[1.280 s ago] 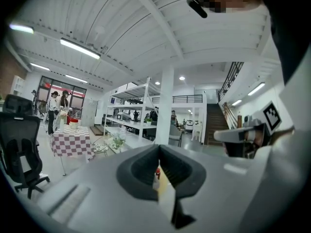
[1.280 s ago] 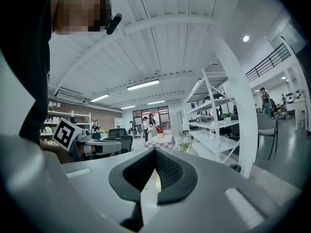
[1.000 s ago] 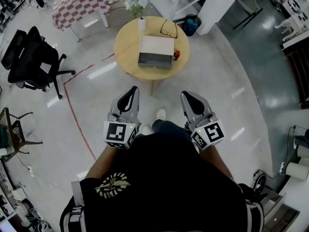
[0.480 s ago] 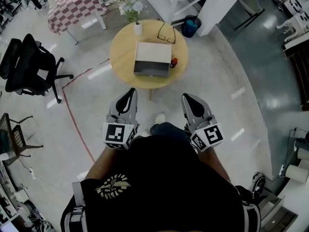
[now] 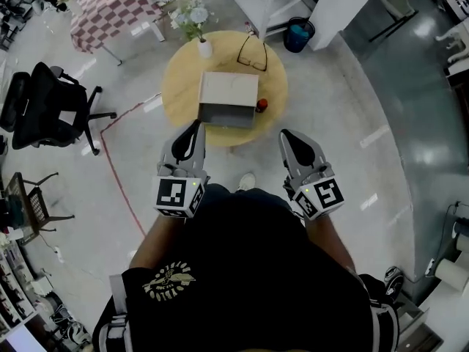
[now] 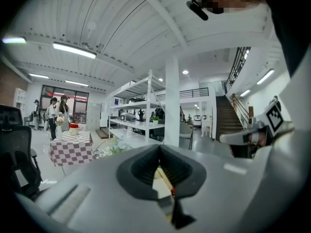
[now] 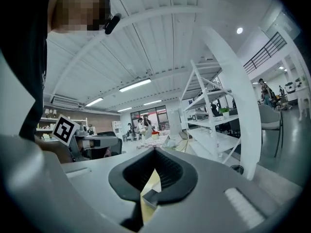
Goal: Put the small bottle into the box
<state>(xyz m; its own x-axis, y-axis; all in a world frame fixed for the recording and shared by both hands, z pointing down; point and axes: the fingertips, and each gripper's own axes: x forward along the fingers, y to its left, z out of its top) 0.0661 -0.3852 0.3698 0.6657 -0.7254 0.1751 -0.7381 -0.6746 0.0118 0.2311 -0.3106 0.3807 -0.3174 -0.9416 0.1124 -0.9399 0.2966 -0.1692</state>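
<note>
While the small bottle (image 5: 261,105) is a speck, left hand-held gripper (image 5: 196,124) and right hand-held gripper (image 5: 285,134) are both closed.

Left gripper (image 5: 193,130) and right gripper (image 5: 290,138) have advanced toward the round table (image 5: 178,86), the left tip now apparently overlapping its near edge.

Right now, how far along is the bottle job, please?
Nothing is done yet: the bottle stands on the table beside the box, outside it. In hand: nothing; the left gripper and right gripper are shut and empty, near the table. Left: grasp the bottle and put it in the box.
</note>
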